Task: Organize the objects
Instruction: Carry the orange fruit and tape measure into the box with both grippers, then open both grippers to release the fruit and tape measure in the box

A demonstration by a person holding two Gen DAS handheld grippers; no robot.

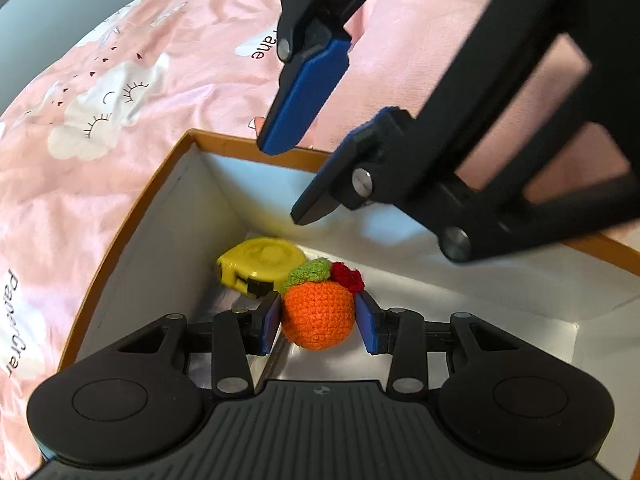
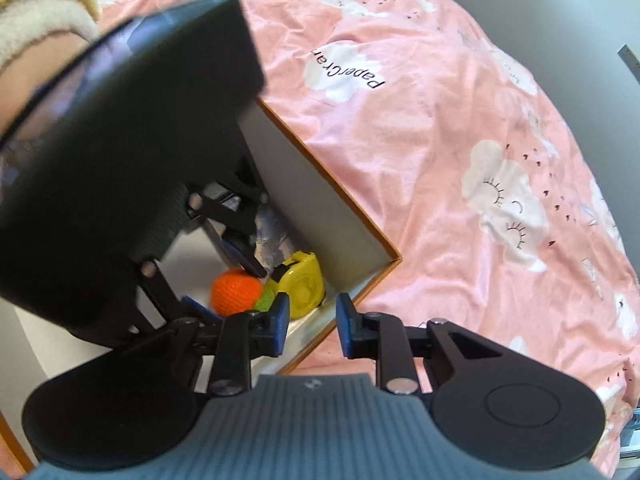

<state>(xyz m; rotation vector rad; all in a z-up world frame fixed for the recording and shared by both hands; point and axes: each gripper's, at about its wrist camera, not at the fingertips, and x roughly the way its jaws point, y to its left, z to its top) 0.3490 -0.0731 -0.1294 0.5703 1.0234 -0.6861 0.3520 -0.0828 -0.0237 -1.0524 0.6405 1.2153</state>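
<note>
An orange crocheted fruit with a green leaf and red tuft sits between the blue pads of my left gripper, low inside a white box with an orange rim. The jaws stand just wider than the fruit, with a small gap on the right side. A yellow tape measure lies in the box corner behind it. My right gripper hangs open and empty above the box's far wall. In the right wrist view the fruit and tape measure show past the left gripper's body, and the right gripper is open over the box corner.
The box rests on a pink bedsheet with white cloud prints, which surrounds it on all sides. The box's white inner walls stand close on both sides of the left gripper. A fluffy sleeve shows top left.
</note>
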